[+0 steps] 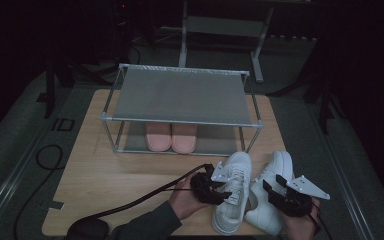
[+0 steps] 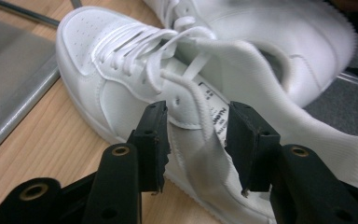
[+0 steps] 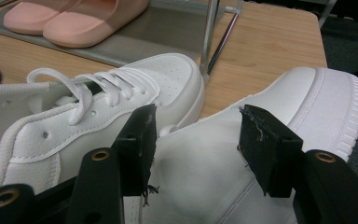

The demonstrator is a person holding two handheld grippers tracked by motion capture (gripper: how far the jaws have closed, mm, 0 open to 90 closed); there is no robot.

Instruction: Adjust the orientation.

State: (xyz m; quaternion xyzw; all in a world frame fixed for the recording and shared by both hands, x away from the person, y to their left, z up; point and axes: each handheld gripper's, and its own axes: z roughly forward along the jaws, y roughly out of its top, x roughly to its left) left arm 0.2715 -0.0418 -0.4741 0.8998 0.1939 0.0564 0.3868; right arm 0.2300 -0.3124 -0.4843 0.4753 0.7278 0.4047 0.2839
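While both white sneakers lie on the wooden table [image 1: 105,175] in front of the two-tier shoe rack [image 1: 180,95], the high view puts the job at an early stage: the rack's top shelf is bare, a pair of pink slippers [image 1: 171,137] sits on the lower shelf, and neither sneaker has been lifted onto it. The left sneaker [image 1: 232,192] runs lengthwise from the person toward the rack, toe forward and nearly touching the rack's front right leg. The right sneaker [image 1: 272,185] lies just beside it, toe also forward but angled slightly outward. The left gripper [image 1: 214,189] sits at the left sneaker's collar, the right gripper [image 1: 285,192] over the right sneaker's heel end.

From the left gripper view, the left sneaker [image 2: 121,79] lies with its toe away from the camera, toward the upper left. The black jaws stand moderately apart on either side of the tongue and collar, their pads not pressing, so nothing is held.

From the right gripper view, the right sneaker [image 3: 270,140] is tipped on its side, its ribbed sole edge facing right, toe away. These jaws stand wide over its side without clamping. I judge both sneakers have yet to be gripped and shelved.
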